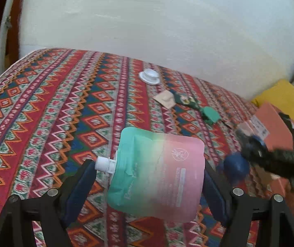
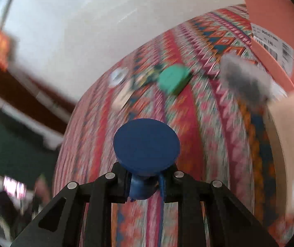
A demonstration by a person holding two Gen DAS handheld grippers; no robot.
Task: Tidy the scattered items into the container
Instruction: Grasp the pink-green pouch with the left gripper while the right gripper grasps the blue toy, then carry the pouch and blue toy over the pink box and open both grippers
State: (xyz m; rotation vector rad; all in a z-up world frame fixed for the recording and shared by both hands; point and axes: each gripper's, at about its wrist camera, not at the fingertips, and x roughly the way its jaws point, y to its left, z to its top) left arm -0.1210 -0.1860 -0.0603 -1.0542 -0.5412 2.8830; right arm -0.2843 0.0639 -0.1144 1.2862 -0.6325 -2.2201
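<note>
My left gripper (image 1: pixel 148 165) is shut on a teal-and-pink spout pouch (image 1: pixel 157 170), held above the patterned cloth (image 1: pixel 54 107); the white spout presses on the left pad. My right gripper (image 2: pixel 147 177) is shut on the stem of a blue round-headed knob (image 2: pixel 146 142). The left wrist view shows that gripper (image 1: pixel 250 154) blurred at the right, next to a salmon cardboard box (image 1: pixel 270 123). The box (image 2: pixel 270 30) fills the right edge of the right wrist view.
On the cloth lie a white cap (image 1: pixel 149 76), a beige packet (image 1: pixel 165 98), a dark green patterned piece (image 1: pixel 185 99) and a small green block (image 1: pixel 209 114). A grey fuzzy thing (image 2: pixel 244 78) sits by the box. A white wall stands behind, and a yellow cushion (image 1: pixel 283 94) lies far right.
</note>
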